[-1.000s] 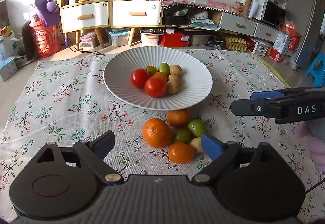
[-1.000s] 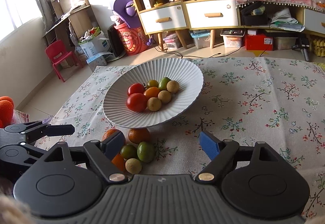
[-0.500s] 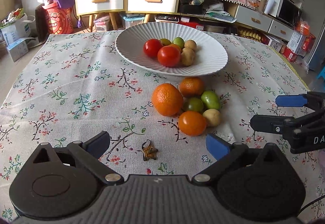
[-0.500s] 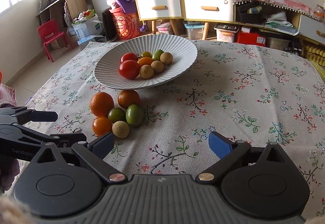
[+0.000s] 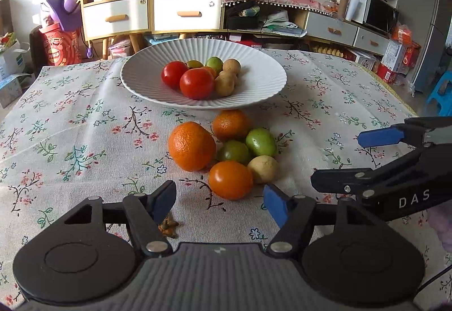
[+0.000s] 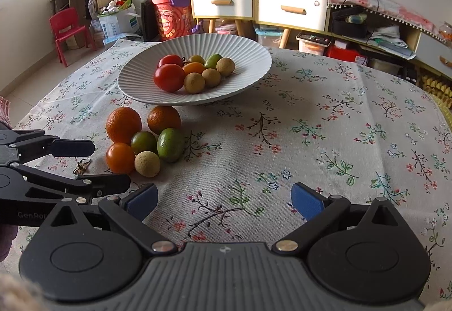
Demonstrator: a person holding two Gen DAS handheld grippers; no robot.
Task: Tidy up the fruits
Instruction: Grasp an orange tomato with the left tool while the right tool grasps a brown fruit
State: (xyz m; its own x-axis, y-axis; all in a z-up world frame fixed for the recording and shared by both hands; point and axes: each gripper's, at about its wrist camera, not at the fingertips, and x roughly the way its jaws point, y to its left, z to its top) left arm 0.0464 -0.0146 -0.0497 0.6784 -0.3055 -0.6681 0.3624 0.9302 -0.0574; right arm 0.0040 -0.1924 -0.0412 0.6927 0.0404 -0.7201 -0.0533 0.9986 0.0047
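The left gripper (image 5: 219, 205), whose jaws had just been closing, stood half open and empty just short of the small orange tomato (image 5: 230, 179); the right gripper (image 6: 224, 202) gaped wide over bare tablecloth (image 6: 310, 119). Six fruits clustered before the white plate (image 5: 260, 85), seven in it. The oval green fruit (image 5: 261, 141) lay tilted, long axis slanting toward the plate.

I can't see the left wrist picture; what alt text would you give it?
Six loose fruits, oranges, green ones and a tan one, sit clustered on a floral tablecloth before a white ribbed plate of tomatoes and small fruits. The left tongs, open and empty, have just been closing near the cluster.
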